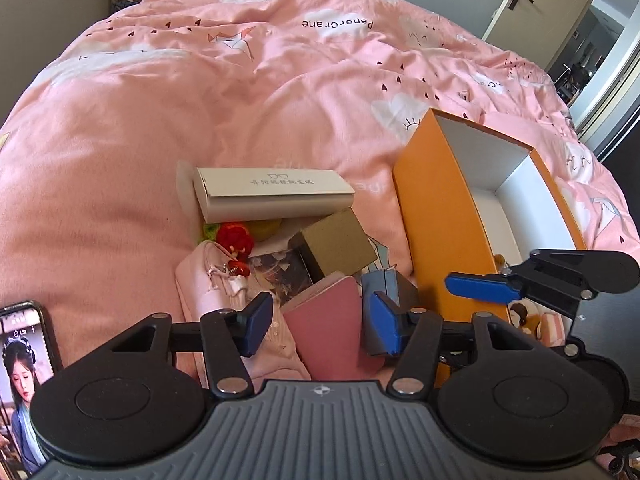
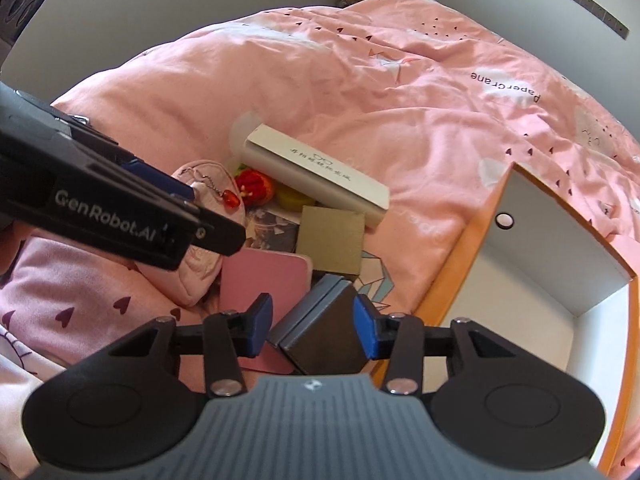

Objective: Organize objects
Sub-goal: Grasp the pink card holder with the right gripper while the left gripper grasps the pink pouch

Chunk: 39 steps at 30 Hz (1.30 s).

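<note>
Pink duvet with clutter heaped beside orange box — box open-topped, white inside, seen at right in both views. Left gripper held wide above pink notebook; nothing gripped. Right gripper spread around dark grey case: right pad at case's edge, left pad apart from it — no firm grip shown. White glasses box propped across pile; brown cardboard box, pink pouch, red plush clustered below it.
</note>
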{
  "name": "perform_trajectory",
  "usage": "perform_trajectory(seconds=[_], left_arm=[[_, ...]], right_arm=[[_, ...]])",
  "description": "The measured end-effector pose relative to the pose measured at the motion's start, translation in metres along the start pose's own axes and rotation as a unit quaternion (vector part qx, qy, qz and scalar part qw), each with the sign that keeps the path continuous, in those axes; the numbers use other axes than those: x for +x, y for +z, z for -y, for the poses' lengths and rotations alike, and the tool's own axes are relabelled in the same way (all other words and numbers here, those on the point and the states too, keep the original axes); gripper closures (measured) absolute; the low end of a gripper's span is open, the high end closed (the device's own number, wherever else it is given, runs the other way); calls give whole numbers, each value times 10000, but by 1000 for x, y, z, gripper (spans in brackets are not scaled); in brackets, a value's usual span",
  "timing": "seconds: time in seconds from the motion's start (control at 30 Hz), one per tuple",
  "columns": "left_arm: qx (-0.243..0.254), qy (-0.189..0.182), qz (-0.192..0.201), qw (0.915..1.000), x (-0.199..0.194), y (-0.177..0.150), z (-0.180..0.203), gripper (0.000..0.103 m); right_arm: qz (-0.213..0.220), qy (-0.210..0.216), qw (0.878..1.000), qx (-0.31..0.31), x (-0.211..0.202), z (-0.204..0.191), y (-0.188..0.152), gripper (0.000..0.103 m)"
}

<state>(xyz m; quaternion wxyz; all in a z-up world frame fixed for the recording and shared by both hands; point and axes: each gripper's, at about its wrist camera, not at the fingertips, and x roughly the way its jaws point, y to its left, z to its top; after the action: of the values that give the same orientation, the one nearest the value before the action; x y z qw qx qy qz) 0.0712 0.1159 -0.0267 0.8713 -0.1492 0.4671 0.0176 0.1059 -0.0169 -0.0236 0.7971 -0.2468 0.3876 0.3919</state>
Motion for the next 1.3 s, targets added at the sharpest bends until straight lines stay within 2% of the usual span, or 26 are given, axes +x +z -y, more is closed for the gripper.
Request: perform_trajectory(seconds=[0.17, 0.3, 0.53, 0.63, 0.83, 1.0, 1.13, 1.3], left_arm=[[25, 501, 223, 9985, -11, 4, -7, 37], [-25, 953, 54, 9954, -10, 13, -20, 37], [-664, 679, -555, 9939, 15, 10, -47, 37], [-708, 711, -677, 9926, 27, 7, -47, 37], [-537, 973, -552, 9923, 36, -1, -37, 56], [-57, 1161, -358, 9926, 31, -7, -23, 63], [221, 1274, -260, 9913, 26, -14, -15, 65], [117, 1231, -290, 9919, 24, -17, -23, 66]], right_arm=[[-15, 325, 9994, 147, 9, -7, 4, 57], [-60, 487, 9984, 292, 21, -13, 6, 57], [-185, 621, 9969, 438, 39, -15, 5, 57], [-187, 658, 9968, 422, 44, -16, 5, 57], [-241, 688, 9972, 138, 51, -26, 3, 57], [-371, 555, 9977, -96, 61, -36, 3, 56], [-414, 344, 9983, -239, 67, -42, 3, 43], [-414, 90, 9985, -341, 75, -49, 3, 33]])
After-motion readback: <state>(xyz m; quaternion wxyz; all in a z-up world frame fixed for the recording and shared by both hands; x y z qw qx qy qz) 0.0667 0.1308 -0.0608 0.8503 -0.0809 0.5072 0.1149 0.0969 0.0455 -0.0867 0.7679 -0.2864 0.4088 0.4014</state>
